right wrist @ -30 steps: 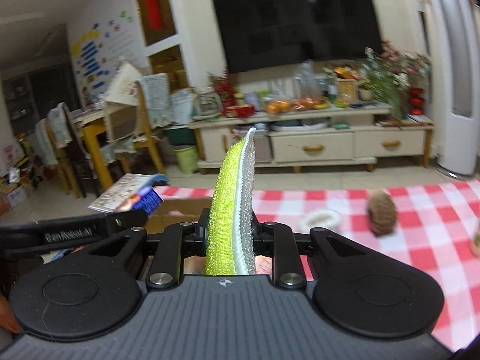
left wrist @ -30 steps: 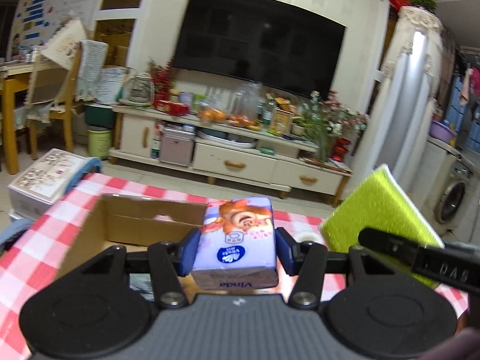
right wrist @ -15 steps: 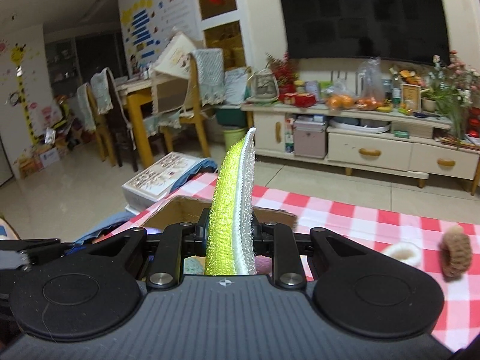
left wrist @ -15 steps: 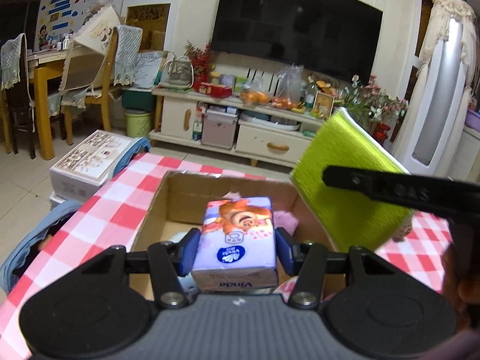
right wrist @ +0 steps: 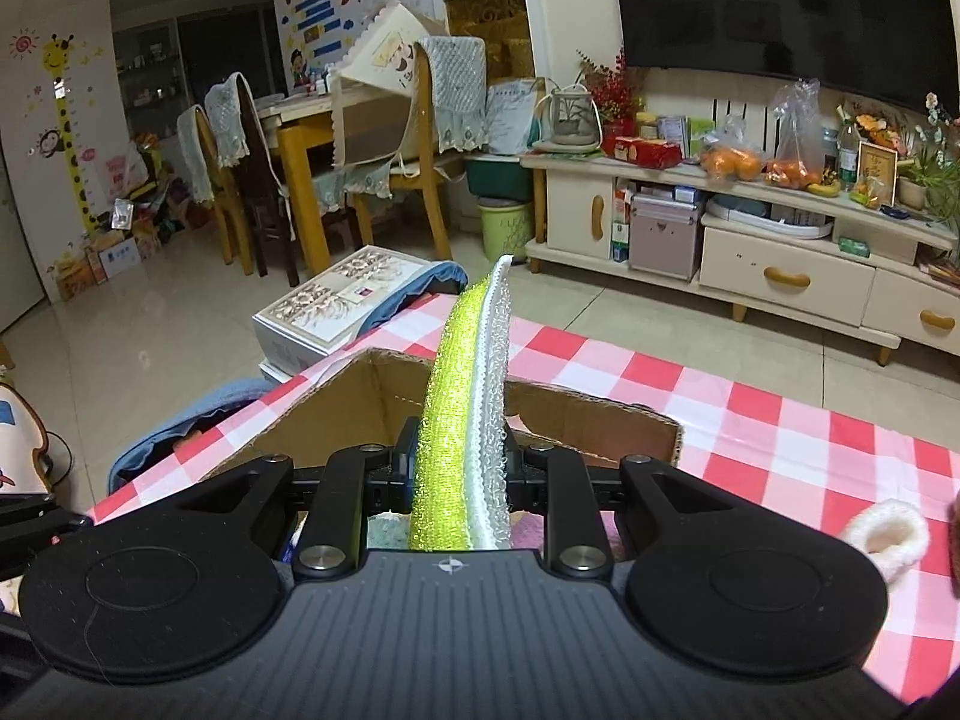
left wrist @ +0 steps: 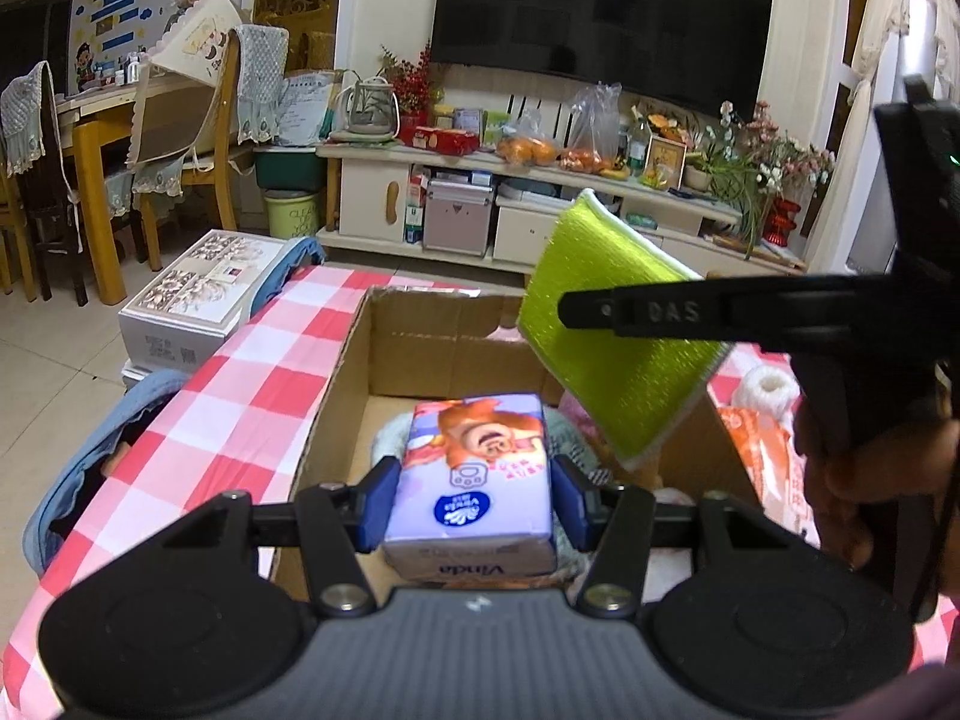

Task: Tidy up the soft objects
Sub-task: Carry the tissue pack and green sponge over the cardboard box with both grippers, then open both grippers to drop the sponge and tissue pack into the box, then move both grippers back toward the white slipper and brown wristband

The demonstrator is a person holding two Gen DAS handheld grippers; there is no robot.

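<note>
Both grippers hover over the cardboard box: left gripper clamps a tissue pack, right gripper pinches a green sponge; neither dropped yet, white ring left on the table.

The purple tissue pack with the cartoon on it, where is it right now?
The purple tissue pack is clamped between the left gripper fingers, above the open cardboard box, with the green scrubbing pad to its upper right.
</note>
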